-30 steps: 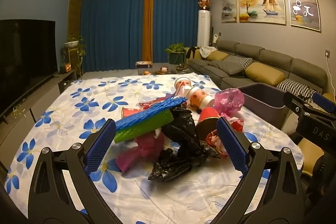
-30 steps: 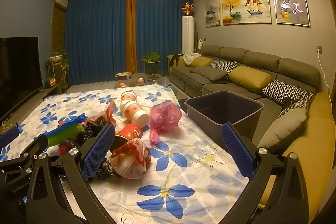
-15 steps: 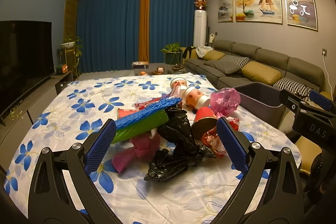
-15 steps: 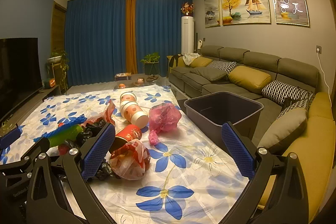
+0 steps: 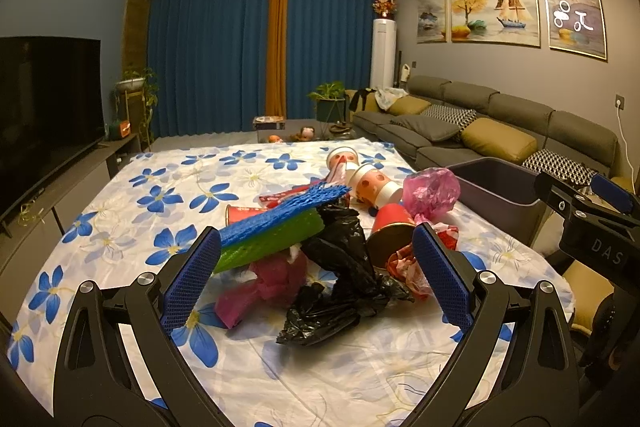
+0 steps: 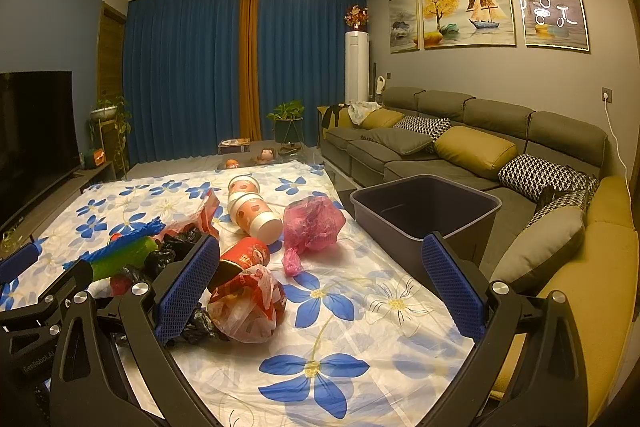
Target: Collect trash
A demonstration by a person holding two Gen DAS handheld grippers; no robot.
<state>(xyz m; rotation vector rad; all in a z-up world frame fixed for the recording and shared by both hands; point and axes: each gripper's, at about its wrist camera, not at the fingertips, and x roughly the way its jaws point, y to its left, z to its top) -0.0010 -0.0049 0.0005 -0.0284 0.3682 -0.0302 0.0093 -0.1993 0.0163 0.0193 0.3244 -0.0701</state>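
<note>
Hovering wide open, left gripper (image 5: 316, 283) framing the heaped trash (image 5: 320, 239); right gripper (image 6: 320, 283) equally wide, near bin (image 6: 424, 211) for dropping.

A pile of trash lies on the flowery bench cloth (image 5: 132, 211). A crumpled black bag (image 5: 344, 267) sits in front. A blue mesh sleeve (image 5: 280, 215) lies on a green one (image 5: 272, 243). Two paper cups (image 6: 250, 205) lie tipped over. A pink bag (image 6: 312, 223) sits near the dark bin (image 6: 424, 207), which stands open at the bench edge. A red cup (image 6: 244, 255) lies on its side, touching a red and clear bag (image 6: 248, 301).
</note>
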